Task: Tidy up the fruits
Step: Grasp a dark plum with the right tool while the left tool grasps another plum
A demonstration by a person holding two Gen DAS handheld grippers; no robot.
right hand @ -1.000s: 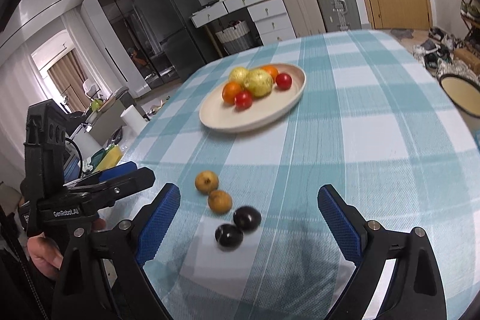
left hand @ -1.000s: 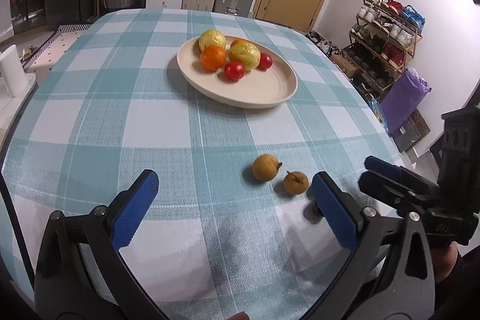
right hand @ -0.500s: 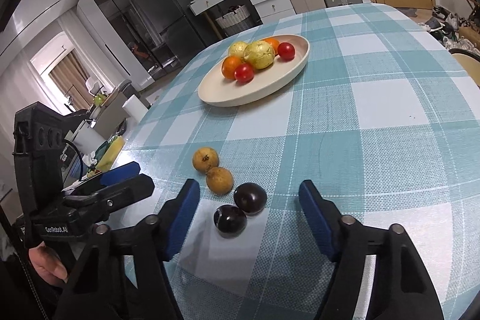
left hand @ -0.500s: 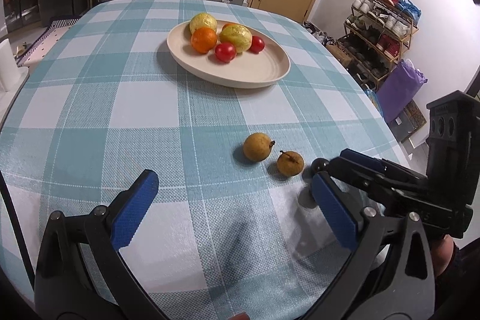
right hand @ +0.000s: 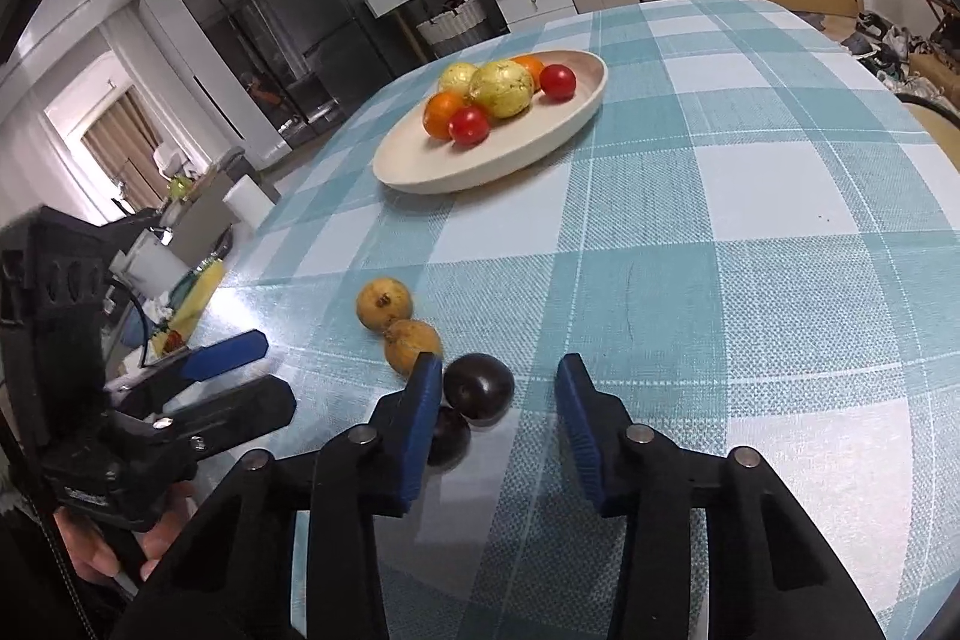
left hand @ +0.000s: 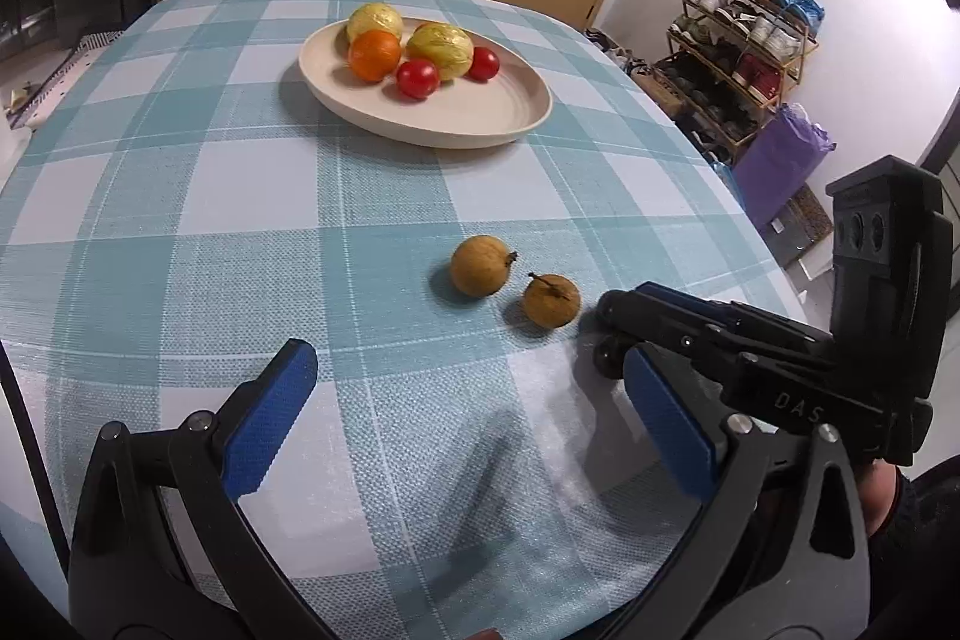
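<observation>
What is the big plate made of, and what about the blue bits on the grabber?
The plate looks like matte cream ceramic or plastic; its smooth, dull rim leaves that open. The blue pads on the right gripper look like soft rubber: flat, unshiny.

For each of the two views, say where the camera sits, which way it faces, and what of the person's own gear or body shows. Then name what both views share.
Left wrist: sits on the left tongs, facing across the table toward the plate; right tongs and hand at right.
Right wrist: sits on the right tongs, facing the dark plum; left tongs and hand at left.
Shared: plate, two brown fruits.
</observation>
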